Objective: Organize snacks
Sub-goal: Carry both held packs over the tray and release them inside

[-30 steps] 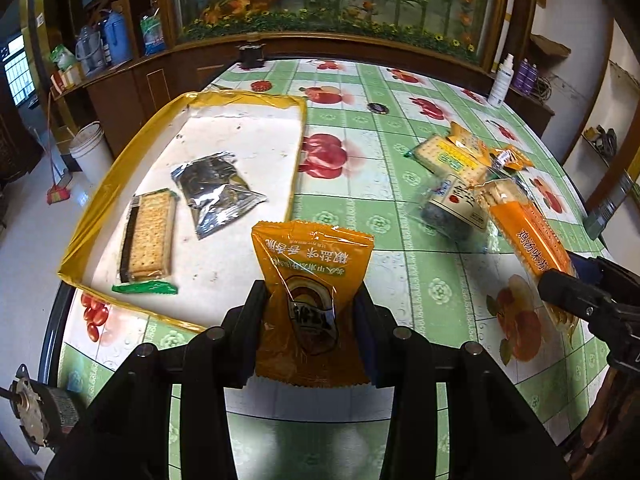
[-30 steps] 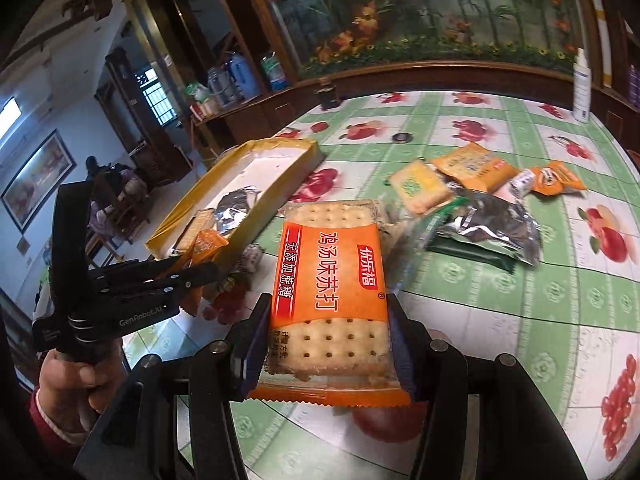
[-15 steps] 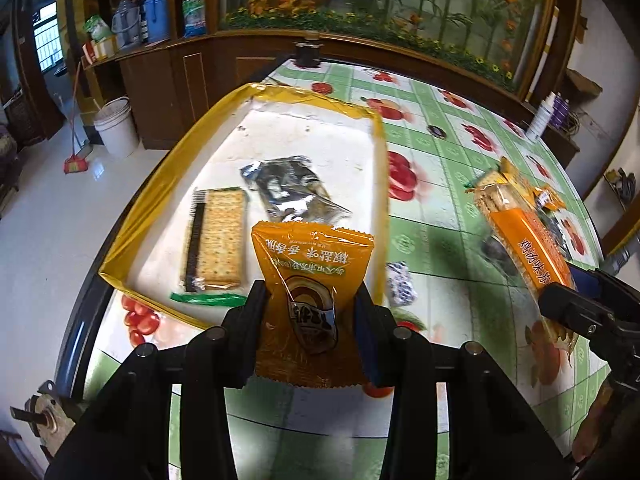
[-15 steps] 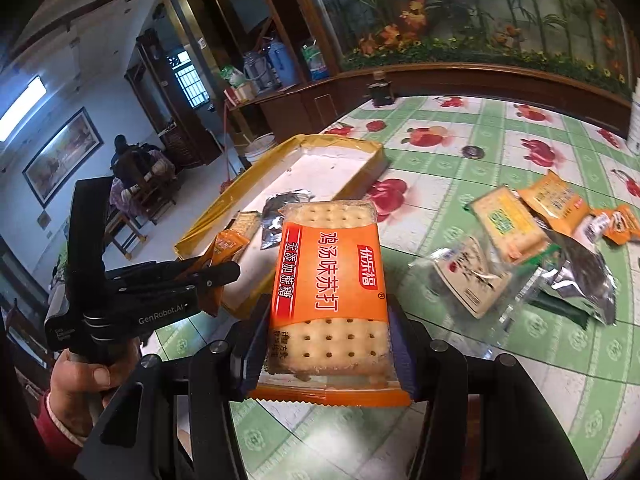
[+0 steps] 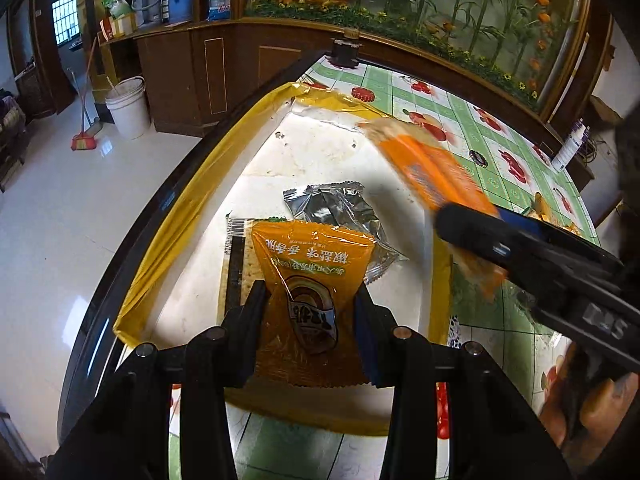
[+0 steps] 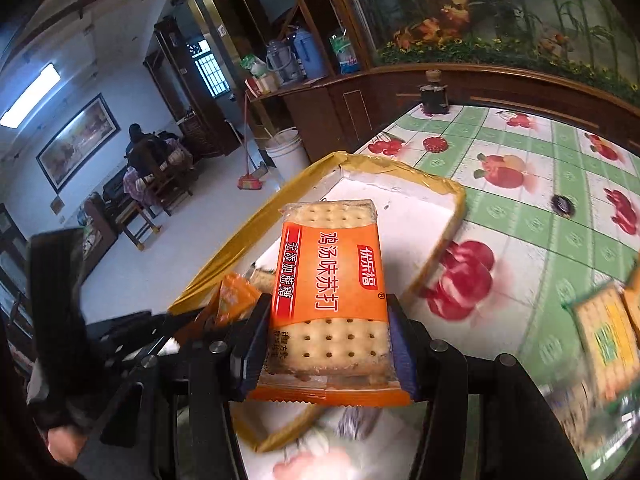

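In the left wrist view, the left gripper (image 5: 310, 322) is pinching an orange snack packet (image 5: 310, 276) between its jaws, the packet standing upright with its printed face toward the camera. It is hanging over the near end of a shallow white tray with a yellow taped rim (image 5: 176, 216), which is sitting on the fruit-print tablecloth (image 5: 492, 152).

Just beyond the packet, a clear-wrapped stack of crackers (image 5: 236, 264) is lying flat on the tray floor, partly hidden behind the held packet. Beside it and a little farther in, a silver foil pouch (image 5: 332, 212) is lying on the tray too, its near corner reaching toward the tray's right rim. The far half of the tray floor is showing bare white.

To the right, the right gripper (image 5: 476, 240) is reaching in above the tray's right side, its jaws clamped on an orange soda cracker pack (image 5: 432, 172), blurred here. In the right wrist view that same right gripper (image 6: 328, 344) is gripping the orange soda cracker pack (image 6: 330, 276) by its lower end, with the crackers showing through the clear wrapper above and below the orange band, and the tray (image 6: 452, 216) lying beneath and ahead. At right, a yellow-green cracker pack (image 6: 608, 336) is lying on the tablecloth (image 6: 560, 184), outside the tray, blurred.

Farther back, a dark glass bottle (image 6: 434, 94) is standing at the table's far edge, and a white bucket (image 5: 128, 108) is sitting on the floor beside the wooden cabinet.
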{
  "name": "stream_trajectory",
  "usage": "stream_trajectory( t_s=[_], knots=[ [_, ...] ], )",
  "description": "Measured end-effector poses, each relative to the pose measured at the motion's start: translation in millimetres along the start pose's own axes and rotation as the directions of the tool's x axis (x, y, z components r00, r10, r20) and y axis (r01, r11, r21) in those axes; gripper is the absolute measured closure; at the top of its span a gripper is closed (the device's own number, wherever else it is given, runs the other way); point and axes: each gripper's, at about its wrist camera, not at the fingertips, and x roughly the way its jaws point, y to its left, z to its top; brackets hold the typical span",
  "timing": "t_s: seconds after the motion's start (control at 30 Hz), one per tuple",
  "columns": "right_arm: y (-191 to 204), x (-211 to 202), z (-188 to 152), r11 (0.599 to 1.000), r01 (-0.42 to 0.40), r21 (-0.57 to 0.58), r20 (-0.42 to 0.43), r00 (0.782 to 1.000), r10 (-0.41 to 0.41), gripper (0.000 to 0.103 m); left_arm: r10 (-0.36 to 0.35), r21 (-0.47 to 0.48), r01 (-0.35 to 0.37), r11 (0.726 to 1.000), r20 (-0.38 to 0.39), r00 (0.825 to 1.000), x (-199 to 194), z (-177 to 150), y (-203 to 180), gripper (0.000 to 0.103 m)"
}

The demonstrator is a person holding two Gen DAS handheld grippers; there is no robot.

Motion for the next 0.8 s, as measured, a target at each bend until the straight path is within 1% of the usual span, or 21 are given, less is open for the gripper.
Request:
stream_trajectory(
  t_s=[0.17, 0.3, 0.37, 0.43, 0.47, 0.53, 0.6, 0.8],
  knots=[
    [-7.2, 40.9, 12.9, 1.000, 0.016, 0.005, -0.035, 0.999, -0.016, 0.048, 0.010, 0.004, -0.009, 1.000, -0.015, 1.000, 9.2, 4.9, 1.9, 0.064],
    [-9.0, 60.6, 17.1, 1.000, 0.024, -0.001, -0.048, 0.999, -0.024, 0.048, 0.022, 0.000, -0.022, 1.000, -0.030, 0.999, 17.1, 6.8, 5.2, 0.064],
    [-8.2, 66.0, 18.9, 1.000, 0.026, -0.006, -0.049, 0.998, -0.027, 0.048, 0.033, 0.016, -0.033, 0.999, -0.028, 0.999, 18.1, 7.6, 2.7, 0.064],
    [-7.3, 71.3, 20.6, 0.999, 0.032, -0.016, -0.060, 0.998, -0.033, 0.046, 0.038, 0.021, -0.038, 0.999, -0.032, 0.999, 18.3, 9.1, 0.5, 0.062],
    [-7.0, 72.0, 21.0, 0.999, 0.031, -0.018, -0.063, 0.998, -0.033, 0.046, 0.036, 0.015, -0.035, 0.999, -0.032, 0.999, 17.8, 9.1, 0.6, 0.058],
    [-6.9, 66.2, 20.5, 0.999, 0.032, -0.017, -0.050, 0.998, -0.032, 0.046, 0.035, 0.008, -0.035, 0.999, -0.039, 0.999, 16.7, 8.6, 0.5, 0.039],
    [-10.6, 53.7, 19.5, 1.000, 0.023, -0.005, -0.024, 0.999, -0.024, 0.046, 0.039, 0.005, -0.039, 0.999, -0.029, 0.999, 13.0, 7.9, -0.6, 0.033],
    [-33.9, 3.7, 6.7, 0.998, 0.050, 0.044, 0.037, 0.998, -0.051, 0.046, 0.019, 0.017, -0.018, 1.000, -0.018, 1.000, 1.8, 7.4, -13.7, 0.032]
  ],
)
